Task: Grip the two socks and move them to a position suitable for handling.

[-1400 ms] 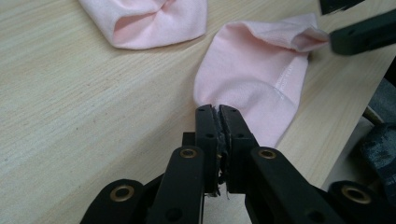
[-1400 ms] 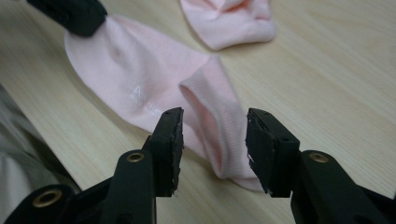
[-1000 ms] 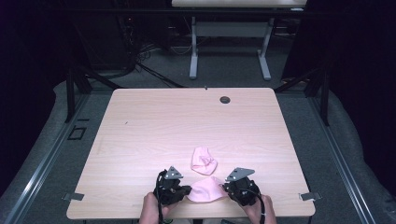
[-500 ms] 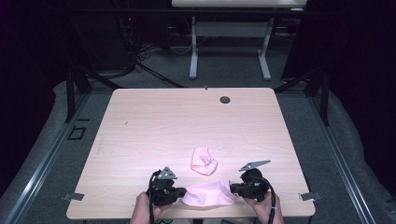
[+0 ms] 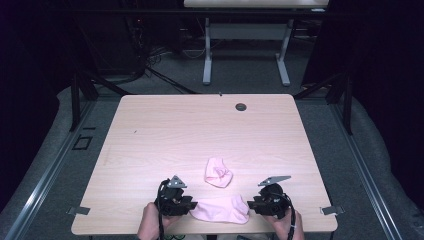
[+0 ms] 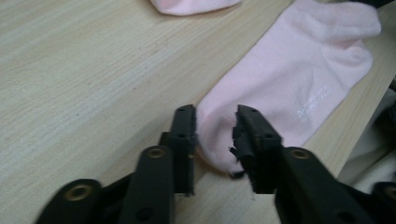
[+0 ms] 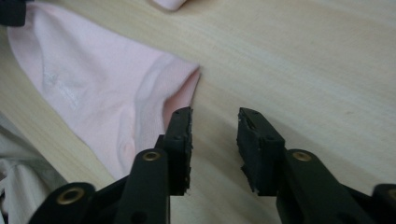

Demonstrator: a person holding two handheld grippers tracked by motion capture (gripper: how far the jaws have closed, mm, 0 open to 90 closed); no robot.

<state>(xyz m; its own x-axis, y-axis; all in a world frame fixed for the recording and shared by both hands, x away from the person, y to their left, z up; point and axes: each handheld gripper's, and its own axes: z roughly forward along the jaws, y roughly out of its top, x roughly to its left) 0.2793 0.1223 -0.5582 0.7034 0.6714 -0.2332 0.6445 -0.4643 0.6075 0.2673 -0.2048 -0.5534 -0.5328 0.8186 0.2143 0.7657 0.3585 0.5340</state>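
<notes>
High view showed the flat sock (image 5: 221, 209) lying crosswise along the table's (image 5: 200, 130) near edge, between the left gripper (image 5: 191, 205) and right gripper (image 5: 251, 203), both open, one at each end.

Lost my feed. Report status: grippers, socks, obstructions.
Left gripper open, jaws astride toe of flat pink sock. Right gripper open, beside its cuff, holding nothing. Second sock bunched just beyond, apart. Nothing in the way.
</notes>
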